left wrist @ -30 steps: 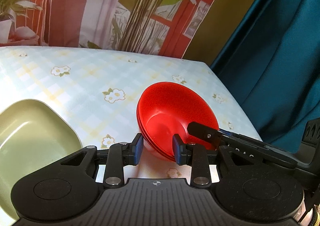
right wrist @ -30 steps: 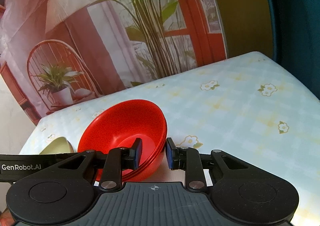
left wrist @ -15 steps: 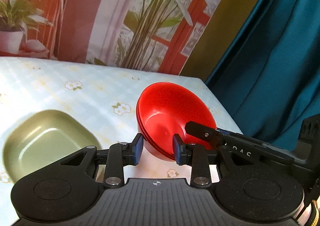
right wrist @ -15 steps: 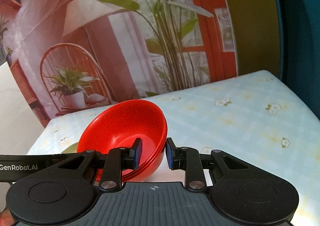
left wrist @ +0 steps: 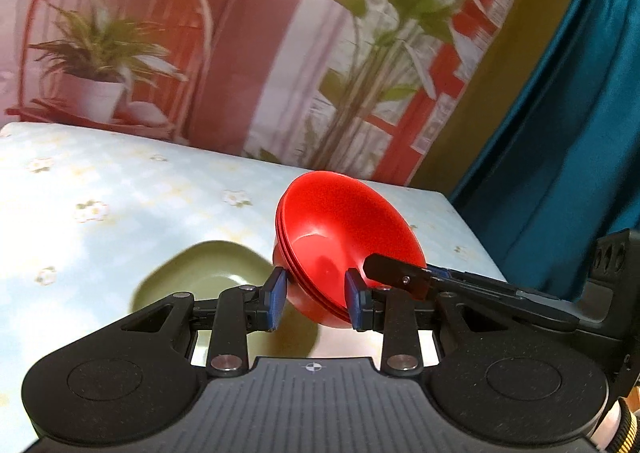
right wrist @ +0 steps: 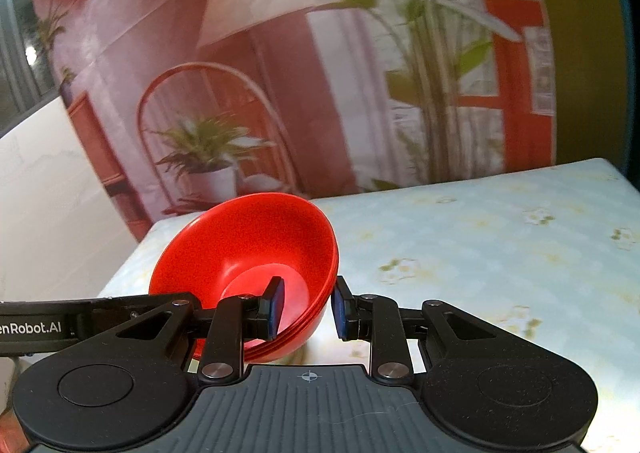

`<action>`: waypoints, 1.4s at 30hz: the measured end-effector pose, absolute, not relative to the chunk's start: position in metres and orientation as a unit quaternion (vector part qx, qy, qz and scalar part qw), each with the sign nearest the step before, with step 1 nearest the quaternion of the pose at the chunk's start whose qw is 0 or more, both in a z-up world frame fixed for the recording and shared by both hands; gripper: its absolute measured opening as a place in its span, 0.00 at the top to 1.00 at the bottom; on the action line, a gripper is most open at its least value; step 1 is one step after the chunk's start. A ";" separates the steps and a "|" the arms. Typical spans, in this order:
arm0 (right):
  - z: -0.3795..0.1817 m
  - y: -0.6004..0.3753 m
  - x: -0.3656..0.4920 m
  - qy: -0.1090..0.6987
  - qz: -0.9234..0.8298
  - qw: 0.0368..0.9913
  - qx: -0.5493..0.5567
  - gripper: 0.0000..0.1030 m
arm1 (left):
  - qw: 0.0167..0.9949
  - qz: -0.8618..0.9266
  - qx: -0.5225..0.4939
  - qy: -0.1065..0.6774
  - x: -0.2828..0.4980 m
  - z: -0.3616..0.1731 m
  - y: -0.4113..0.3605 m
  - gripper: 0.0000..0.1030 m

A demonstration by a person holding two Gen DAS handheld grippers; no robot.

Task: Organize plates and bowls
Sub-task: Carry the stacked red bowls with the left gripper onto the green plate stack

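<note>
Red bowls (left wrist: 344, 229) lifted over green plate (left wrist: 208, 273); both tongs (left wrist: 316, 299) (right wrist: 306, 307) clamp the rim.

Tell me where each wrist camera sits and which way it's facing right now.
Left wrist: rides the left hand-held gripper, facing along its fingers at the red bowls, the green plate beneath; the right hand-held gripper enters from the right.
Right wrist: rides the right hand-held gripper, facing the red bowls, one finger inside the rim; the other gripper's arm shows at left.
Shared: bowls, floral tablecloth, plant backdrop.
</note>
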State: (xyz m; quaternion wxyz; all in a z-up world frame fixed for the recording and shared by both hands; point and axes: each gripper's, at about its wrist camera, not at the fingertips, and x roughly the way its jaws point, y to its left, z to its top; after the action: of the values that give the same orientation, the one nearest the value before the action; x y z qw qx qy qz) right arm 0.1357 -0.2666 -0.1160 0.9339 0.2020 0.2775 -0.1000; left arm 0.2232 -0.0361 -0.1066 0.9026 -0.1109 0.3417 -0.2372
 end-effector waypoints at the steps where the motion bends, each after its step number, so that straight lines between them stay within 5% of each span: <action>1: -0.117 -0.263 0.139 0.279 -0.096 0.934 0.202 0.76 | 0.903 -0.233 -0.112 0.342 0.223 -0.107 -0.031 0.68; 42: -0.167 -0.218 0.191 0.348 -0.063 0.922 0.157 0.75 | 0.897 -0.167 -0.122 0.391 0.239 -0.156 0.007 0.68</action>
State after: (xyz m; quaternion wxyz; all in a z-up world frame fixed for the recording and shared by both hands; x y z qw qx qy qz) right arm 0.1910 -0.2178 -0.1674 0.9221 0.1569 0.3480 -0.0632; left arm 0.2392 0.0066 -0.1561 0.8969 -0.1216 0.3910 -0.1672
